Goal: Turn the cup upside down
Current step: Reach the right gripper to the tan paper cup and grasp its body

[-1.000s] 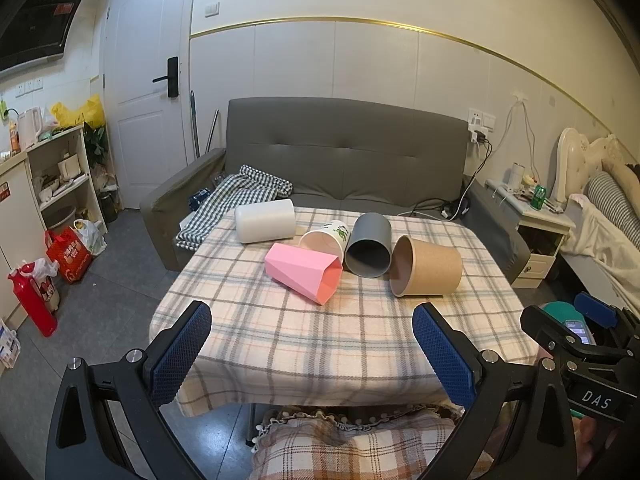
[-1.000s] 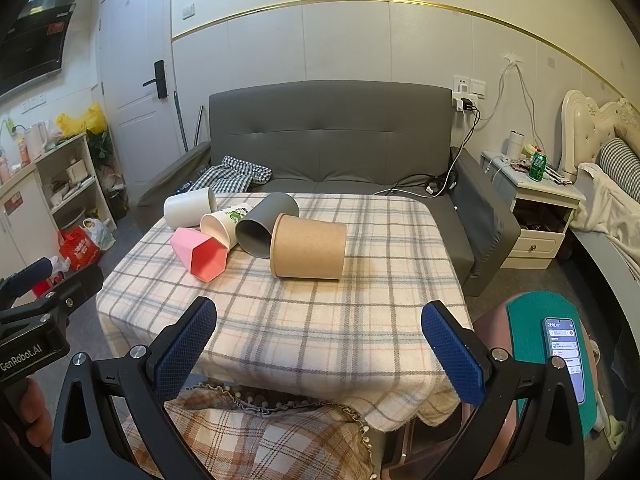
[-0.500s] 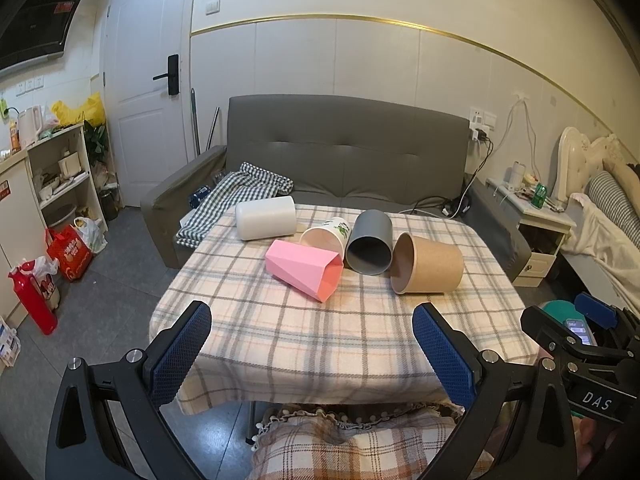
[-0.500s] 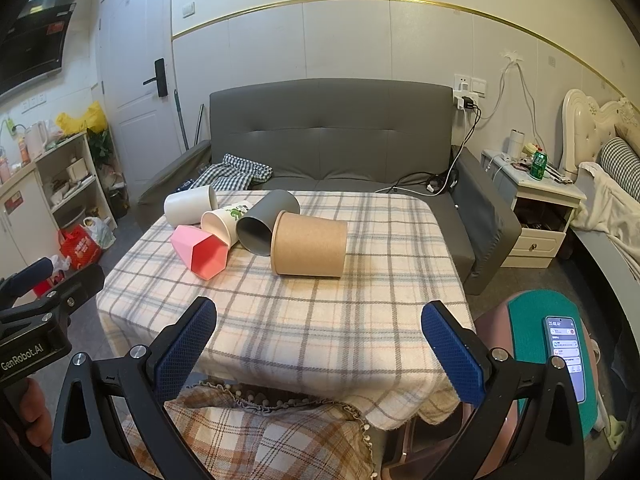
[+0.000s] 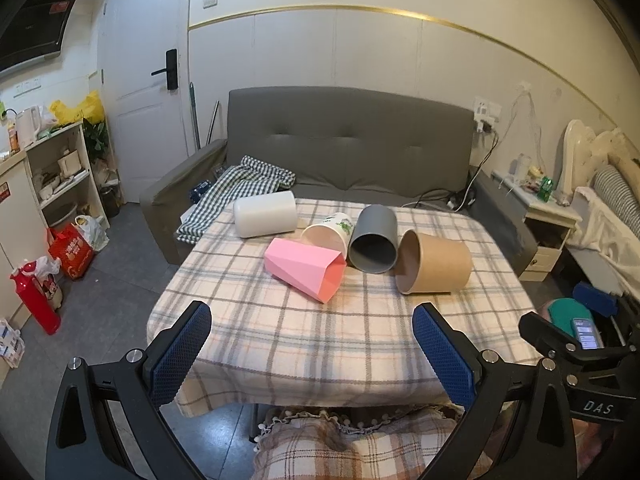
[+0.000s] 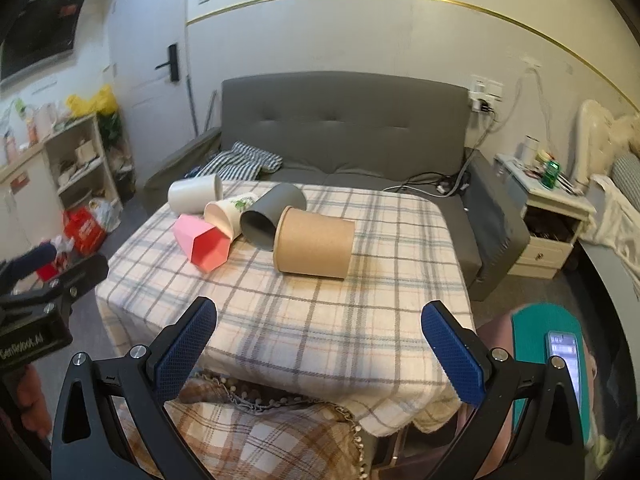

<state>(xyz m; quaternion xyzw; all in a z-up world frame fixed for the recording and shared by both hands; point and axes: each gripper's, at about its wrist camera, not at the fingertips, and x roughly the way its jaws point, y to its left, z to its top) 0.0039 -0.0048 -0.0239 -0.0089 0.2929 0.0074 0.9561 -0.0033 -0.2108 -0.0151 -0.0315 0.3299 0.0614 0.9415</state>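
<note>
- Five cups lie on their sides on the plaid tablecloth (image 5: 304, 344), clustered toward the sofa (image 5: 348, 148) side.
- Brown cup (image 6: 314, 242) lies at the row's right end, touching the grey cup (image 6: 272, 214); then the printed white cup (image 5: 326, 234), pink cup (image 5: 304, 266) and plain white cup (image 5: 266, 220).
- Left gripper (image 5: 312, 344) and right gripper (image 6: 319, 346) both hang at the tablecloth's near edge, tongs wide apart, holding nothing.
- Only the right view shows the brown cup's closed base side; the left view shows into its mouth.

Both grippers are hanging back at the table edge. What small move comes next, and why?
Probably ease the right gripper forward toward the brown cup. It lies on its side on the table, nearest that gripper, like the pink cup and grey cup. Both grippers are open and empty; the left gripper can wait.
</note>
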